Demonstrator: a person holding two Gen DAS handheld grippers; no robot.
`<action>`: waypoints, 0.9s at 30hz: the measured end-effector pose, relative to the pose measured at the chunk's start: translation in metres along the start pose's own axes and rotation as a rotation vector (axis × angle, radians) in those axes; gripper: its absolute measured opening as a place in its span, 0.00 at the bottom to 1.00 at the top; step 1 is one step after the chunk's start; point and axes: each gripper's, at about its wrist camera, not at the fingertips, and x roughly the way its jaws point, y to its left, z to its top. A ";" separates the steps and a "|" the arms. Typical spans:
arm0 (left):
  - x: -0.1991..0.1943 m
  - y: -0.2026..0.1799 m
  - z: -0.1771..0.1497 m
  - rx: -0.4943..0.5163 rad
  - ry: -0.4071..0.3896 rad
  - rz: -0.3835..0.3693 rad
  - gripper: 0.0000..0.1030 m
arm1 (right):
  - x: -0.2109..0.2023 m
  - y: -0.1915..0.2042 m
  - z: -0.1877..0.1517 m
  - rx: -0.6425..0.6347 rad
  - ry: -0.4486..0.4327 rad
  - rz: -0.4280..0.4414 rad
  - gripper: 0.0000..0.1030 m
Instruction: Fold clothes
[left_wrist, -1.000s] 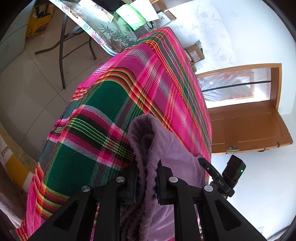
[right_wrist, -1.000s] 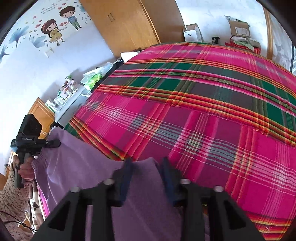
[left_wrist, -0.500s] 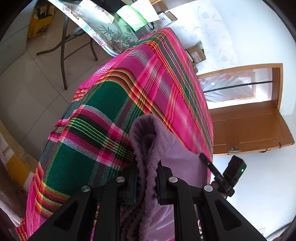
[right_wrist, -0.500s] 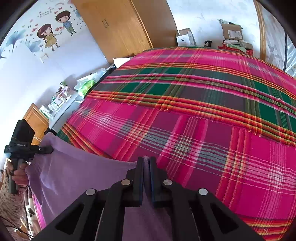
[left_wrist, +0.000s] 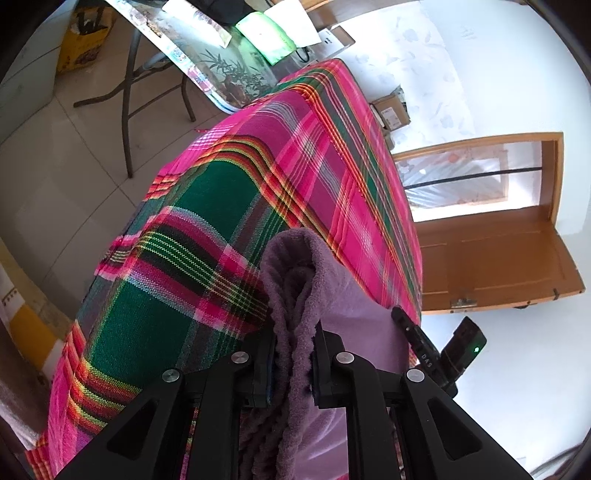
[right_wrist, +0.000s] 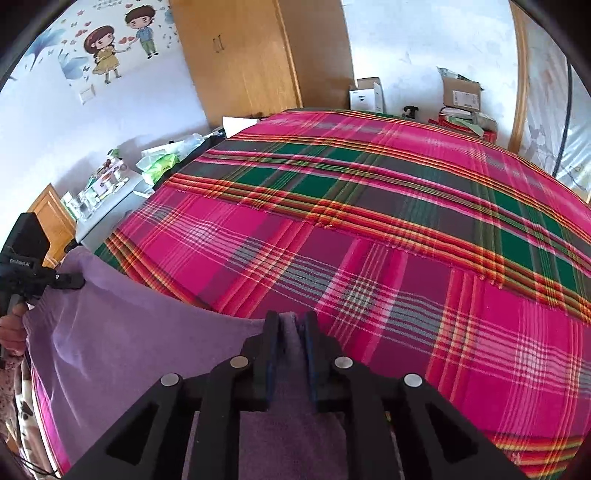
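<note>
A purple fleece garment (left_wrist: 295, 266) hangs stretched between my two grippers over the near edge of a bed with a pink and green plaid cover (right_wrist: 369, 221). My left gripper (left_wrist: 293, 339) is shut on a bunched fold of one corner. The same gripper (right_wrist: 70, 282) shows at the far left of the right wrist view, held by a hand (right_wrist: 11, 325). My right gripper (right_wrist: 291, 325) has the garment's (right_wrist: 129, 332) top edge bunched between its pads; its jaws are opening slightly but still press the cloth. The right gripper's fingers (left_wrist: 410, 326) show at the garment's far corner.
A folding table (left_wrist: 207, 62) with papers stands on the tiled floor beyond the bed's corner. A wooden door (left_wrist: 498, 266) is at the right. Past the bed are a wardrobe (right_wrist: 258, 55), cardboard boxes (right_wrist: 461, 92) and a cluttered side table (right_wrist: 110, 177).
The right gripper's jaws, apart around the garment's edge a second ago, have closed on it and now hold a thicker bunch. The left gripper keeps its grip and place.
</note>
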 end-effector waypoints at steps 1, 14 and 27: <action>0.000 0.000 0.000 0.001 0.000 0.002 0.15 | -0.005 0.001 0.000 0.008 -0.013 -0.004 0.17; 0.001 -0.005 0.001 0.020 0.005 0.017 0.16 | -0.099 0.019 -0.040 0.040 -0.187 -0.038 0.24; 0.001 0.000 0.002 0.025 0.010 0.004 0.16 | -0.061 0.132 -0.096 -0.163 -0.066 0.118 0.24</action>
